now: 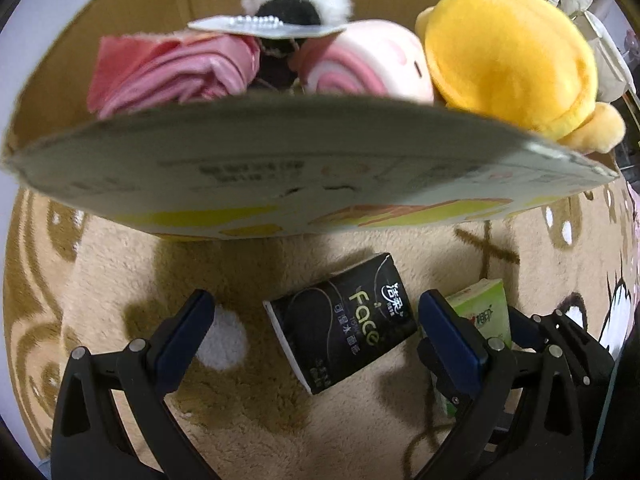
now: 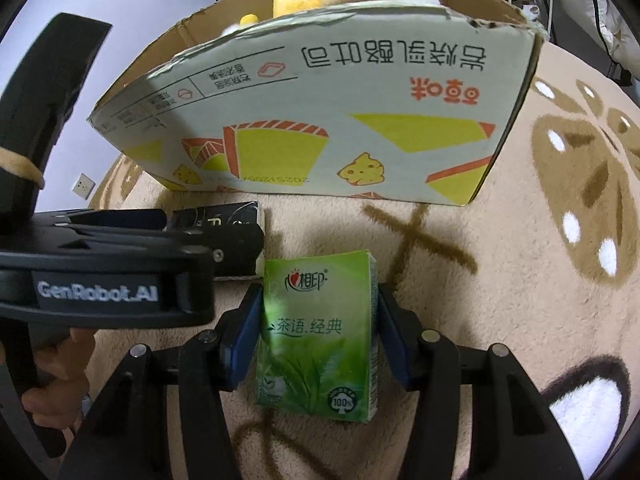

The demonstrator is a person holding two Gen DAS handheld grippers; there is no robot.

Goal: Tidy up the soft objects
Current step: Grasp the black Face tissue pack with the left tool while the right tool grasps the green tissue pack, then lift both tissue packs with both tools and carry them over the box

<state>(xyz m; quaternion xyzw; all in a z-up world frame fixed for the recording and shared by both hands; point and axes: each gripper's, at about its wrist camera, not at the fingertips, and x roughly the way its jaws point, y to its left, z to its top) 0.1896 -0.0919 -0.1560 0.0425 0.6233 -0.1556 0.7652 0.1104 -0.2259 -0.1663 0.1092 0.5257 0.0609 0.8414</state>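
A black tissue pack (image 1: 344,320) lies on the beige rug between the open fingers of my left gripper (image 1: 316,316), untouched by either pad. My right gripper (image 2: 316,312) is shut on a green tissue pack (image 2: 320,336), pads pressed on both its sides; the pack rests on the rug. The green pack also shows in the left wrist view (image 1: 486,312) behind my right finger there. A cardboard box (image 2: 320,120) stands just beyond, holding a yellow plush (image 1: 508,60), a pink rolled plush (image 1: 368,64), pink cloth (image 1: 172,72) and a white-and-black plush (image 1: 296,4).
The beige rug (image 2: 520,240) with brown and white patterns covers the floor. The left gripper's body (image 2: 120,272) lies close to the left of the right one, with the black pack (image 2: 224,220) beyond it. A wall socket (image 2: 83,186) sits at far left.
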